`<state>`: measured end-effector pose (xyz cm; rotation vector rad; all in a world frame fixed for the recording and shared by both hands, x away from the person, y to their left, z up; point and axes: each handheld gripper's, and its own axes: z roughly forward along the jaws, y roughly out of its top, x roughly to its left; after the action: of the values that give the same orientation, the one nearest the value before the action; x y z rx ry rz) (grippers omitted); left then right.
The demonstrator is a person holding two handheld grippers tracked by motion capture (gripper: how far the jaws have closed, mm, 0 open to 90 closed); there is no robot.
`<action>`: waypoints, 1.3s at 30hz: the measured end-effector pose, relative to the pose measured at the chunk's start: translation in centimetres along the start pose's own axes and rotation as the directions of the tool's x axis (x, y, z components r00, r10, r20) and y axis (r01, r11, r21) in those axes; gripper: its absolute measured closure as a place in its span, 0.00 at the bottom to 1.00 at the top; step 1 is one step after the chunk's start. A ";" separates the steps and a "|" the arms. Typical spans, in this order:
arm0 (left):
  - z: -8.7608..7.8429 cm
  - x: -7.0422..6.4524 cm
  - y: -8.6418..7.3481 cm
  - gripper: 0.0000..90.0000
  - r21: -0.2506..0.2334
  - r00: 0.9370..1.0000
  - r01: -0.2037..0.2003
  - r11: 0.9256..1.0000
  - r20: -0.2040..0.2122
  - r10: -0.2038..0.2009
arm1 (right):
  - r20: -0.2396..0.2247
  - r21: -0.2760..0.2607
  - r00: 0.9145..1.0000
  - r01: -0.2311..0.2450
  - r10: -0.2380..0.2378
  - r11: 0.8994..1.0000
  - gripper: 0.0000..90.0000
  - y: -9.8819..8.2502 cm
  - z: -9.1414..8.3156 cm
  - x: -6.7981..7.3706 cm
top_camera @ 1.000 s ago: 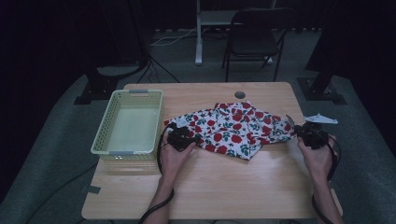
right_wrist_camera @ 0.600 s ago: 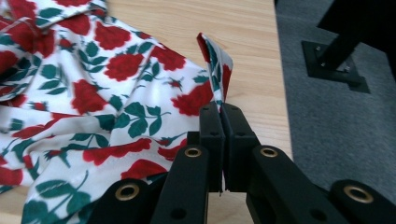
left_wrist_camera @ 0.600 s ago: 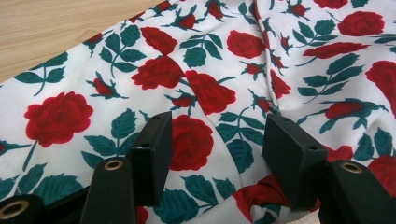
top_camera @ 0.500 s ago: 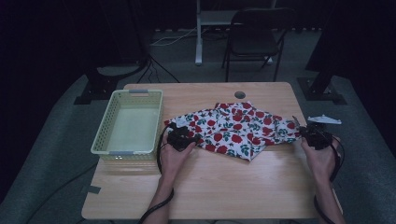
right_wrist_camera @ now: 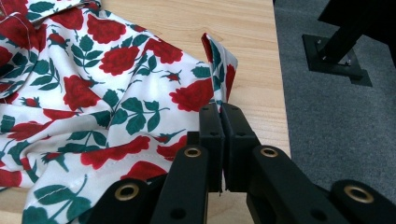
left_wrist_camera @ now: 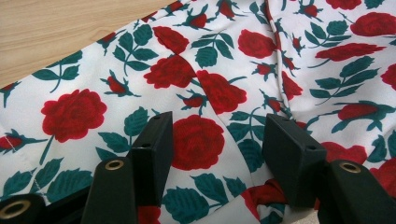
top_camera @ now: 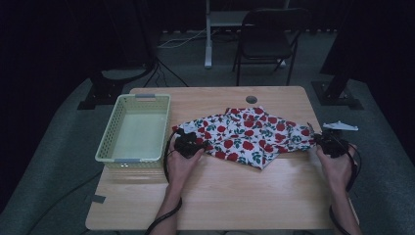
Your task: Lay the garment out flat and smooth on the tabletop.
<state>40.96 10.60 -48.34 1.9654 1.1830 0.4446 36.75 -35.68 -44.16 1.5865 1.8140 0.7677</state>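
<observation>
The right gripper (right_wrist_camera: 221, 122) is pinching the rose-print cloth's (top_camera: 249, 137) right edge; the left gripper (left_wrist_camera: 219, 144), jaws spread, is hovering over its left end, needing to clamp next.

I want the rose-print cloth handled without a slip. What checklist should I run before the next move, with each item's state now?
1. Right gripper shut on the cloth's edge: ok; jaws stand together with the hem of the rose-print cloth pinched between them.
2. Left gripper gripping cloth: not ok; jaws stand apart, fabric lying between them.
3. Cloth flat: not ok; folds and wrinkles show across it.
4. Cloth fully on the table: ok in the high view.
5. Basket free to receive: ok, nothing seen inside.
6. Layers under the left jaws: cannot tell.
</observation>
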 end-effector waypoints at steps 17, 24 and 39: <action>0.0 -0.1 0.1 0.51 -0.001 1.000 0.002 1.000 -0.002 -0.002 | -0.023 -0.030 0.999 -0.029 0.029 0.999 0.78 0.1 -0.1 0.1; -0.6 -0.3 0.8 0.52 -0.040 1.000 0.007 0.999 0.014 -0.006 | -0.042 -0.027 0.999 -0.001 0.000 1.000 0.77 0.3 0.5 1.4; 0.6 -2.2 3.5 0.60 -0.013 0.997 -0.020 1.000 0.079 0.021 | -0.088 -0.033 0.995 0.041 -0.043 0.999 0.76 0.5 1.4 3.5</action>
<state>42.28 7.57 -45.81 1.9686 1.1084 0.3800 37.79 -32.06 -44.94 1.5110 1.8826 0.8551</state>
